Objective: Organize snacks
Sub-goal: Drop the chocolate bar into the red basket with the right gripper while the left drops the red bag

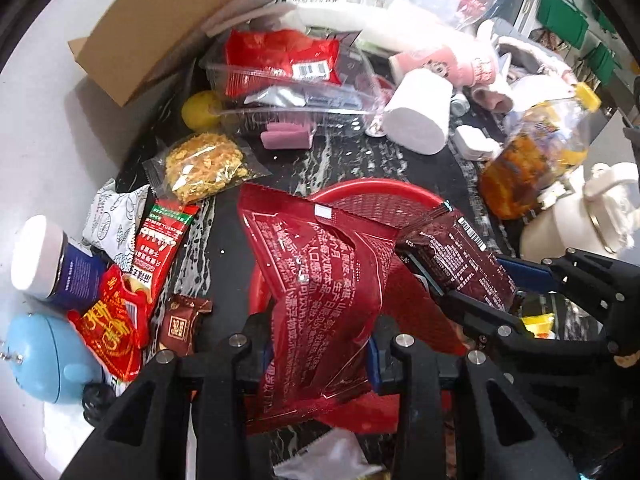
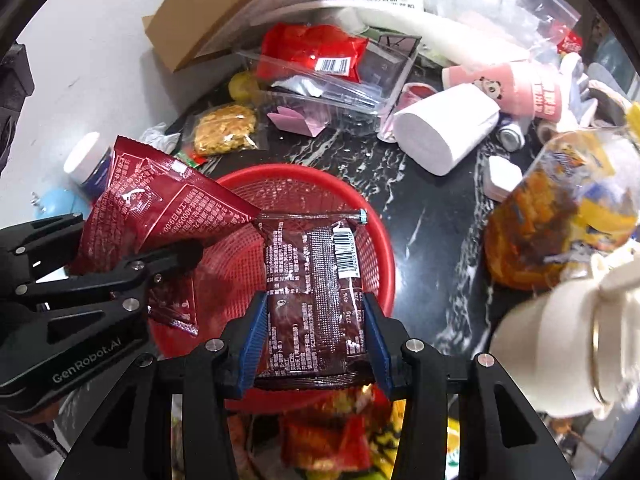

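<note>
My left gripper [image 1: 318, 356] is shut on a large red snack bag [image 1: 316, 300], which hangs over the near left side of a red mesh basket [image 1: 380, 204] on the dark marbled counter. To its right my right gripper [image 1: 476, 280] is shut on a dark brown snack packet [image 1: 456, 256]. In the right wrist view that brown packet [image 2: 316, 280] sits between the blue pads [image 2: 256, 328] of my right gripper [image 2: 316, 332], above the red basket [image 2: 304, 172]. The left gripper [image 2: 120, 240] and its red bag [image 2: 168, 208] reach in from the left.
Loose snacks lie left of the basket: a yellow crumbly pack [image 1: 204, 168], red packets [image 1: 160, 240], a small brown sweet [image 1: 180, 324], a white-capped jar [image 1: 48, 260]. Behind stand a cardboard box [image 1: 160, 20], a clear tray [image 1: 280, 60] and a paper roll [image 1: 420, 116]. A bottle [image 1: 532, 160] and white jug [image 1: 580, 216] stand right.
</note>
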Demonstrator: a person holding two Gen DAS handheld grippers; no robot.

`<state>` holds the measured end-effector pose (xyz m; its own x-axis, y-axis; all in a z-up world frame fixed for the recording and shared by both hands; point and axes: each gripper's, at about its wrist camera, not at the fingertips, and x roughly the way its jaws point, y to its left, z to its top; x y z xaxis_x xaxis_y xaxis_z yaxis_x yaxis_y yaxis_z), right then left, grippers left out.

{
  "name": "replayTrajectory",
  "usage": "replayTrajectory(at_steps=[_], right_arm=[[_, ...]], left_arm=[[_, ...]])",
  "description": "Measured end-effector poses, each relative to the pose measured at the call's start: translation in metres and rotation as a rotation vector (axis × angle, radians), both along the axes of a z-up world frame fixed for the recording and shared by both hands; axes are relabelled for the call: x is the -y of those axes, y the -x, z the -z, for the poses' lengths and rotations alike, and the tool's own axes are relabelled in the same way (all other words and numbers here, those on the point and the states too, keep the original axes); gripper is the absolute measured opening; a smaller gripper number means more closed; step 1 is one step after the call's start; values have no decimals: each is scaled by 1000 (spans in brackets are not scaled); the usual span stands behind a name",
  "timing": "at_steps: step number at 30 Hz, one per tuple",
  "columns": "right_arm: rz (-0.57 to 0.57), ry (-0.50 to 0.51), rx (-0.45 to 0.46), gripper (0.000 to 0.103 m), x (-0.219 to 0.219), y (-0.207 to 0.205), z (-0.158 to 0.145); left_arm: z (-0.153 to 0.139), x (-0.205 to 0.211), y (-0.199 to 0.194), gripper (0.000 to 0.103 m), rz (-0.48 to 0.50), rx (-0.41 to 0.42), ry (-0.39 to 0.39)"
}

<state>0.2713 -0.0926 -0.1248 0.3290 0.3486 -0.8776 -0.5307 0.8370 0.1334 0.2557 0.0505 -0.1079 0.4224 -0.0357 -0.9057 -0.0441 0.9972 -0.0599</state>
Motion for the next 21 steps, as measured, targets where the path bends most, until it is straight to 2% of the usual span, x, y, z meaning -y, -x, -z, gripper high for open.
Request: replayTrajectory(at_steps=[3,8,10,12,20,21], right_arm=[[-2,-3,-8,46,-5,-8,7],[1,2,-19,47,-11,-15,14],[9,12,-25,49,-12,-16,16],[21,12,-32,57,-10,-17,16],[49,-5,-62,58,-2,-14,11],[53,-5,-60,61,0,-13,8]], left_arm=[[9,-4,-7,33,-2,-26,16],[18,-4,-14,34,-14,-59,-20],[21,-6,-15,34,-25,-75,-10],[21,-8,-15,35,-38,-85,-7],[10,-3,-12,40,-45,-86,-32],[7,-3,-11,41,-47,-80,-35]])
